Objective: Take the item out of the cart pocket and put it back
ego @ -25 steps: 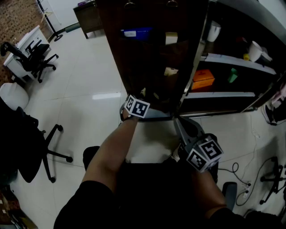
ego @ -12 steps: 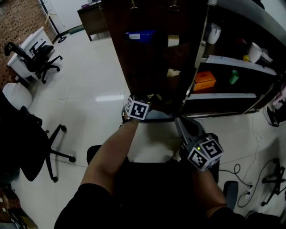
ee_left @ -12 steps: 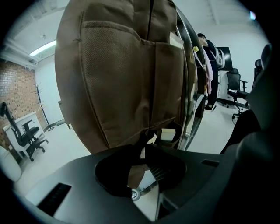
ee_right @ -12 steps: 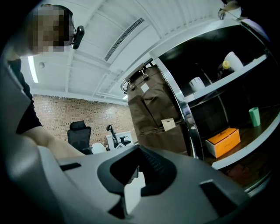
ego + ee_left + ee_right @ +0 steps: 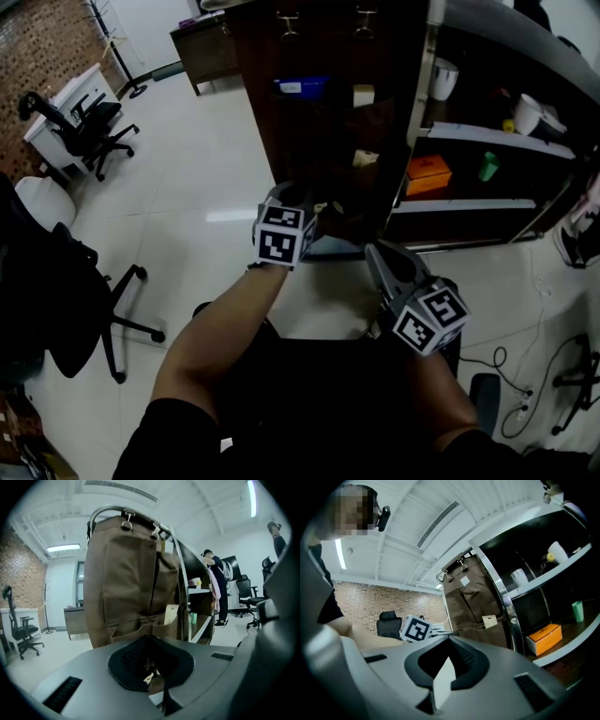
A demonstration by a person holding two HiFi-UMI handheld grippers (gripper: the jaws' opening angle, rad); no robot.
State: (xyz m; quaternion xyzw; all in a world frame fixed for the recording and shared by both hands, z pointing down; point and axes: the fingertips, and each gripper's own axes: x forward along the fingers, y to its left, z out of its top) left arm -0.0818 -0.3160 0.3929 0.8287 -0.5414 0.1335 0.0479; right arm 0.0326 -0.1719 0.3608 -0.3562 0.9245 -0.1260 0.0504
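A brown fabric organizer [image 5: 319, 122] with rows of pockets hangs on the cart's frame. A beige card [image 5: 366, 157] stands in one of its pockets, seen also as a beige card [image 5: 171, 614] in the left gripper view. My left gripper [image 5: 312, 206] is raised in front of the pockets. Its jaws have just been closing and now stand shut, with a small tan card [image 5: 156, 685] pinched at their seam. My right gripper [image 5: 377, 255] hangs lower and to the right, shut on a pale card [image 5: 443, 681] standing on edge between its jaws.
Shelves to the right of the cart hold an orange box [image 5: 427, 173], a green cup [image 5: 486, 166] and white containers. Office chairs [image 5: 84, 127] stand at the left, a black chair [image 5: 66, 300] close by. Cables [image 5: 553, 375] lie at the right. A person [image 5: 213, 576] stands far off.
My left gripper has risen from the low pocket row to a higher spot before the organizer. The right gripper has hardly shifted.
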